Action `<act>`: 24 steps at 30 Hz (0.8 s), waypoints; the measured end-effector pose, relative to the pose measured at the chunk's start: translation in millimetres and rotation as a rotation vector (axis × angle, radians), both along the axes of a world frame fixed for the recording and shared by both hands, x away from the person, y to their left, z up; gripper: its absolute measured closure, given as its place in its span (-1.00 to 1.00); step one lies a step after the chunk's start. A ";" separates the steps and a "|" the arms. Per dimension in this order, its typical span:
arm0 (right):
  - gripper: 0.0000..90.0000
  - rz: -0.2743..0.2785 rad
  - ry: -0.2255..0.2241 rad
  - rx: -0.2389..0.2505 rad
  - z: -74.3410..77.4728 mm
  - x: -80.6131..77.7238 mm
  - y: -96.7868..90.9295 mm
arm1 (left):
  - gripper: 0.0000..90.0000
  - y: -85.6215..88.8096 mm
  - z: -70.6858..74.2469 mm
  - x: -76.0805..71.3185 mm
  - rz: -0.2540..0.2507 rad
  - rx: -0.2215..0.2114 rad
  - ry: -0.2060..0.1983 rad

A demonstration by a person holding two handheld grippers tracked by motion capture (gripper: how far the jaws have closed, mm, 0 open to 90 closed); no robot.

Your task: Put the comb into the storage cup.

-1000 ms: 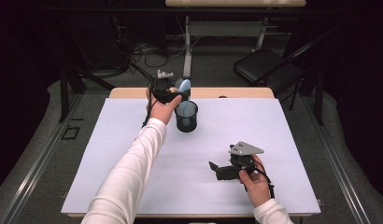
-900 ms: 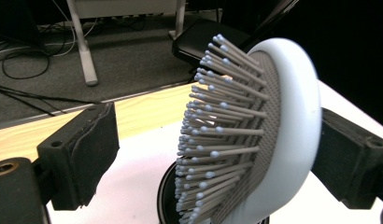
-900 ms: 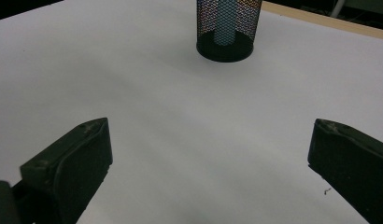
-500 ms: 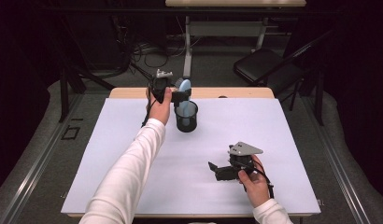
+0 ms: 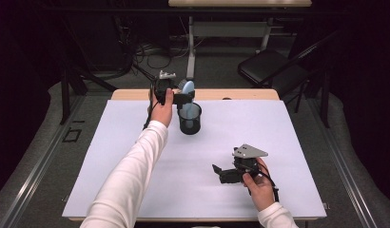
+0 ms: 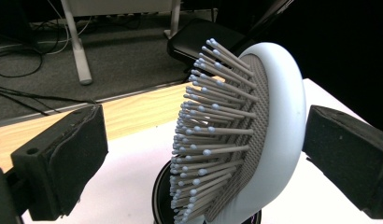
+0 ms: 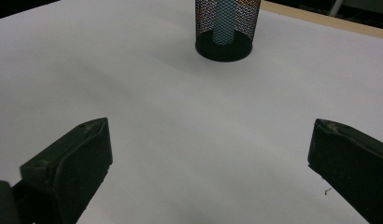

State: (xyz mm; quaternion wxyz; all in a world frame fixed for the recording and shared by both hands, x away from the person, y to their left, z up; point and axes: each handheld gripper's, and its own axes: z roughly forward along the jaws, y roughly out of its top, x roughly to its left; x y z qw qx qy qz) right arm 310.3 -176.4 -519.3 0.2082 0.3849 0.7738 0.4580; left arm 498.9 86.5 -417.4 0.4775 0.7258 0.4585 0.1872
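L gripper [image 6: 203, 154] jaws just opened, brush [image 6: 255, 135] free in cup [image 5: 189, 118]; lift straight up, don't snag bristles. R gripper [image 7: 208, 177] open, well apart from cup.

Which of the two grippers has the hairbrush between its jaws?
The left gripper, up at the mesh cup: the hairbrush stands in the cup between its open jaws, which have just been opening. The right gripper has nothing between its jaws.
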 end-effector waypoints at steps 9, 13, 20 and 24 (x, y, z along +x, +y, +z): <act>-1.00 0.000 0.001 0.003 0.2 -0.3 0.0 | -0.99 0.3 -0.1 0.1 0.000 0.006 0.005; -1.00 0.000 -0.001 0.002 0.2 0.0 -0.4 | -0.99 0.4 -0.5 0.4 -0.003 0.012 0.008; -1.00 0.000 0.000 0.002 0.1 0.1 -0.4 | -0.99 -0.4 -1.3 0.7 -0.002 0.020 0.012; -1.00 0.001 0.000 0.000 0.1 0.2 -0.7 | -0.99 -0.8 -1.2 0.2 -0.007 0.037 0.017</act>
